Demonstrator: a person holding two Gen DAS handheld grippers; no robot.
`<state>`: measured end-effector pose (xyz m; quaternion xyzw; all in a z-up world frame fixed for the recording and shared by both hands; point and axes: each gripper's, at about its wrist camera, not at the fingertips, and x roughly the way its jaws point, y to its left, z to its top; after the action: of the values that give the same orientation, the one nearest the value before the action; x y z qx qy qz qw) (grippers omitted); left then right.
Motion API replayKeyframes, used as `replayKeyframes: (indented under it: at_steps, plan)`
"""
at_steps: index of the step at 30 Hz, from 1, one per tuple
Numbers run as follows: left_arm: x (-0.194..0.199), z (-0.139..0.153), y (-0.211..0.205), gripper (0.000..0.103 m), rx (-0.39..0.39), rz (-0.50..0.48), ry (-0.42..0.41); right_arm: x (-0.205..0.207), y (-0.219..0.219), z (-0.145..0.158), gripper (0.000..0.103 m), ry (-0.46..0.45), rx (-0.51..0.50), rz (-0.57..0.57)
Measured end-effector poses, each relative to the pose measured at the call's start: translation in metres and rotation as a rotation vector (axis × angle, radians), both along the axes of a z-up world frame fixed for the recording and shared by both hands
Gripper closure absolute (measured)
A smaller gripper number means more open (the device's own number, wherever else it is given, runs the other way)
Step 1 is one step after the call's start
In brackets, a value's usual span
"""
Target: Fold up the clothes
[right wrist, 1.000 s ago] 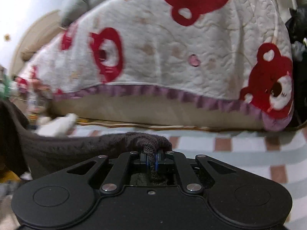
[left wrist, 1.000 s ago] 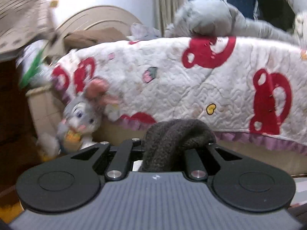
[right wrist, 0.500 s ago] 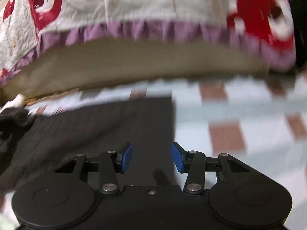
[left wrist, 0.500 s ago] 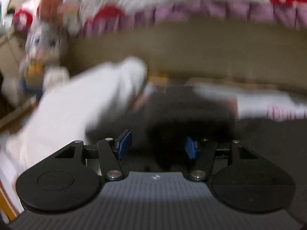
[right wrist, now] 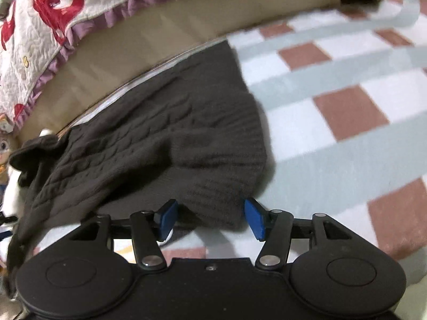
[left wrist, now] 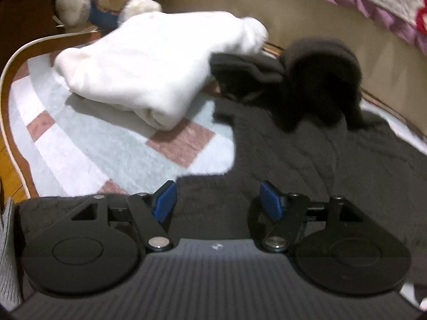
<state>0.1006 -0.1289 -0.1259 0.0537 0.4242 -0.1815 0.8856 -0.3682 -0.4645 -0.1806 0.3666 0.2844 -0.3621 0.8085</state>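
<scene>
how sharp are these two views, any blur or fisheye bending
Left wrist view: motion-smeared white folded garment and dark sweater, gripper body crisp, table edge bowed. Right wrist view: sweater knit softly blurred, checked cloth curved by the lens.

A dark cable-knit sweater (right wrist: 165, 133) lay on the checked blanket (right wrist: 347, 93). The right gripper (right wrist: 208, 216), jaws just opened, straddled the sweater's ribbed hem without pressing it.

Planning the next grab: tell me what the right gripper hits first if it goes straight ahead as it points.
Probably the dark sweater: its ribbed edge lies right in front of the open right gripper, between the blue pads. Depth is unclear.
</scene>
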Motion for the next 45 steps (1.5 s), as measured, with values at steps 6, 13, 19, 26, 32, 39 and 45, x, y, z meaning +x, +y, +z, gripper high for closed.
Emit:
replayKeyframes:
  at_steps: [6, 13, 19, 26, 32, 39, 45]
  plan:
    - [0.011, -0.015, -0.005, 0.030, 0.049, 0.012, 0.070, 0.026, 0.018, 0.002, 0.072, 0.158, -0.258, 0.119]
    - [0.006, -0.012, 0.000, 0.030, 0.062, 0.010, 0.052, 0.006, 0.030, 0.071, 0.098, 0.268, -0.620, 0.041]
    - [-0.005, -0.007, 0.001, 0.030, 0.049, -0.012, 0.060, 0.008, 0.039, 0.053, 0.098, 0.503, -0.679, 0.094]
    - [-0.026, 0.002, -0.012, 0.030, 0.010, -0.106, 0.027, -0.020, 0.021, 0.025, 0.087, 0.499, -0.332, -0.023]
    - [-0.036, 0.009, -0.032, 0.026, 0.062, -0.208, -0.039, -0.058, 0.015, 0.043, 0.039, -0.138, 0.029, -0.166]
    - [-0.010, 0.003, -0.005, 0.026, 0.078, -0.024, 0.010, -0.045, -0.018, 0.024, 0.039, -0.343, 0.367, -0.310]
    - [0.009, -0.006, 0.017, 0.024, -0.004, 0.089, 0.122, -0.020, -0.035, 0.010, 0.037, -0.240, 0.410, -0.382]
